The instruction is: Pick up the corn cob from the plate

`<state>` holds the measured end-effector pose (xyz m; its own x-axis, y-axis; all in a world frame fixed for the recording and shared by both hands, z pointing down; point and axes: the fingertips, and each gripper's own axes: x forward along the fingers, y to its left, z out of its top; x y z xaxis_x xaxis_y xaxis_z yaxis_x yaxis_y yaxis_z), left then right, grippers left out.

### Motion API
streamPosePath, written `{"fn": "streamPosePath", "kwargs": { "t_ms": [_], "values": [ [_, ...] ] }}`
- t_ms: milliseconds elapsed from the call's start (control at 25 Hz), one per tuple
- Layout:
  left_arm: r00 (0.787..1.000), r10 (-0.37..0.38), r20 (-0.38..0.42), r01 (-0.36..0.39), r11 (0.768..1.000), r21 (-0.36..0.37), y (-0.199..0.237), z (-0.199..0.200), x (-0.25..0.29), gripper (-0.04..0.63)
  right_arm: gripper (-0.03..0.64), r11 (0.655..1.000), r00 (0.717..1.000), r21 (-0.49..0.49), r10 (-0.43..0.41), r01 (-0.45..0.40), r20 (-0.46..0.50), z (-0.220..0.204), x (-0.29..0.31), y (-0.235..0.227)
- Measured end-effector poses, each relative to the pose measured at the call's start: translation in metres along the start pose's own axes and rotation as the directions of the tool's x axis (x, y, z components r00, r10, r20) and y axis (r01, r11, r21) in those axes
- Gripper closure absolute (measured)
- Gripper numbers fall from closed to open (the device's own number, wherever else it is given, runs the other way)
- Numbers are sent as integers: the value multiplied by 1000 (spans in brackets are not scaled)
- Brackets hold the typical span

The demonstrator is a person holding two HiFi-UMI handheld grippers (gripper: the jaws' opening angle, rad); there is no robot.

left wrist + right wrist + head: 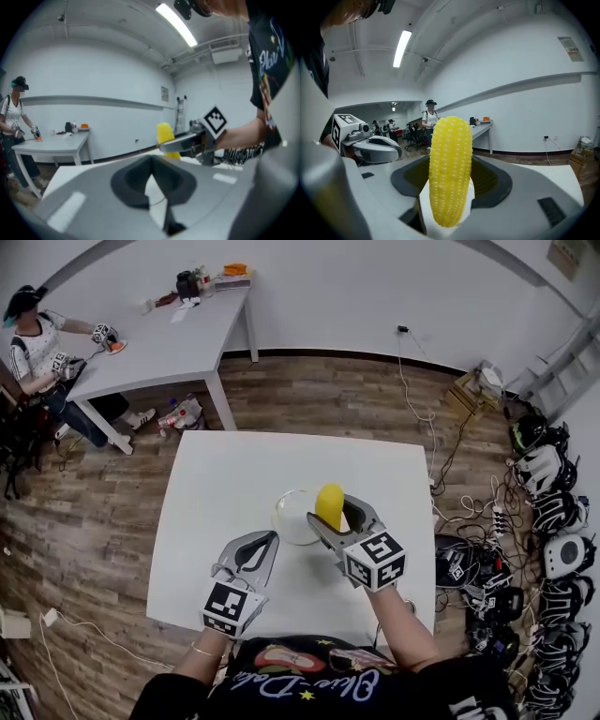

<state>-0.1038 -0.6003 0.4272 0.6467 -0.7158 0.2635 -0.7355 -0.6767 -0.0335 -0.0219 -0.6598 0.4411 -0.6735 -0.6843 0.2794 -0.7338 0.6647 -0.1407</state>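
**Corn's off the plate, but the grip looks a bit iffy**

There's a big white table (202, 521) with the clear plate (284, 521) sitting mid-table, and it looks empty to me. The left gripper (267, 545) hovers near it, jaws pinched together on nothing. The right gripper (337, 517) is clamped on the corn cob (450, 168), which stands upright between its jaws, up over the plate's right edge. My worry is that it's a round, bumpy thing poking well past the jaws. A quick swing or wrist roll could make it pivot, slip out and drop.
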Motion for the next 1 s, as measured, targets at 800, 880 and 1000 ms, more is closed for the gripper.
{"fn": "streamPosePath", "kwargs": {
  "t_ms": [800,880,1000],
  "values": [
    [1000,-9,-29,10,1000,29,-2,-4,-11,594,347,999,996,35,-2,5,-90,-18,0,4],
    [1000,-8,-30,9,1000,28,-2,-4,-11,594,347,999,995,40,2,2,-102,-20,0,5],
    [1000,-7,-30,8,1000,27,-2,-5,-11,594,347,999,994,43,2,2,-110,-21,0,4]
  ]
}}
